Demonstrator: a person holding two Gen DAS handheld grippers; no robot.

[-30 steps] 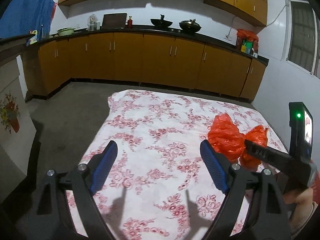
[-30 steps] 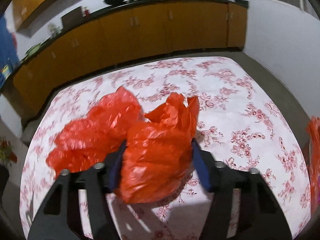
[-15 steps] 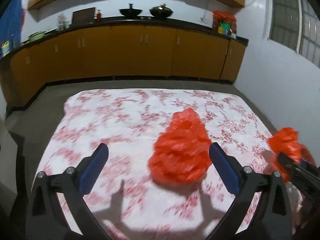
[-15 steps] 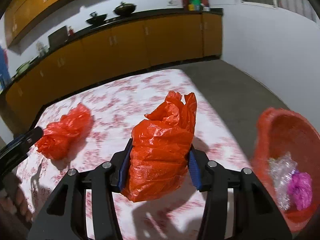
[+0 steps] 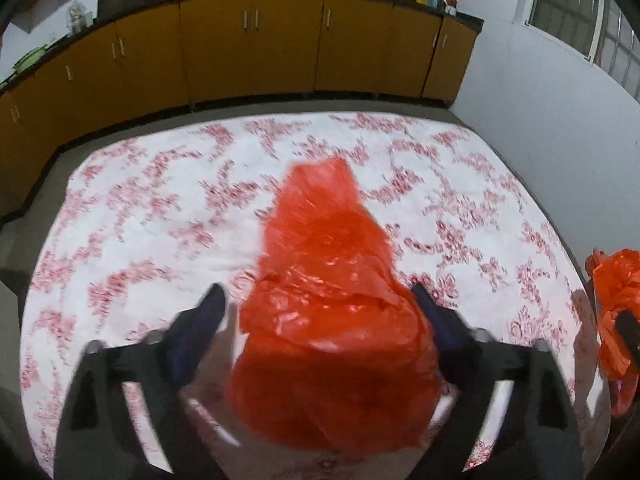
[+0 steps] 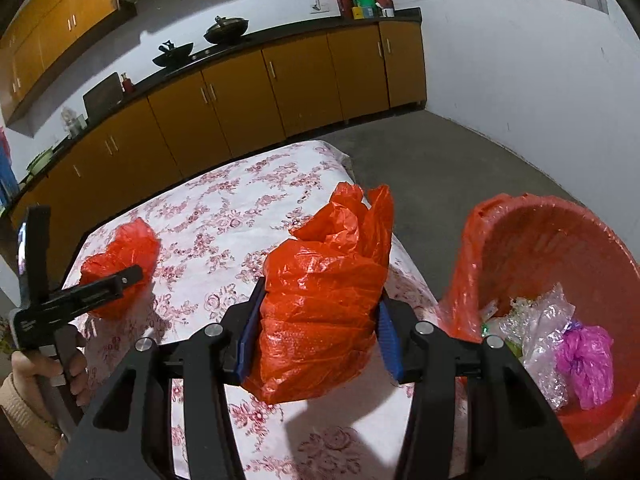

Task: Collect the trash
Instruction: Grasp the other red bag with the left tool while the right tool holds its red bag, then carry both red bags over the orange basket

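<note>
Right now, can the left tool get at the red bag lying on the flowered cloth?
Probably yes: the red bag already sits between the left tool's closing jaws, with nothing in the way.

The table with the flowery cloth [image 5: 152, 216] has lots of bare room on its far side and on its left. One crumpled red bag [image 5: 332, 300] sits in the middle of the near part, right between the left gripper's [image 5: 316, 300] fingers, so that gap is filled. I think there is still a little space by the left finger, but the picture is blurry. The right gripper [image 6: 318, 316] is full too, with another red bag [image 6: 324, 300]. Just past the table's right edge stands a red bin [image 6: 560, 240], open on top, with wrappers only at the bottom. The grey floor [image 6: 440, 168] beyond is open up to the brown cupboards [image 6: 240, 112].
</note>
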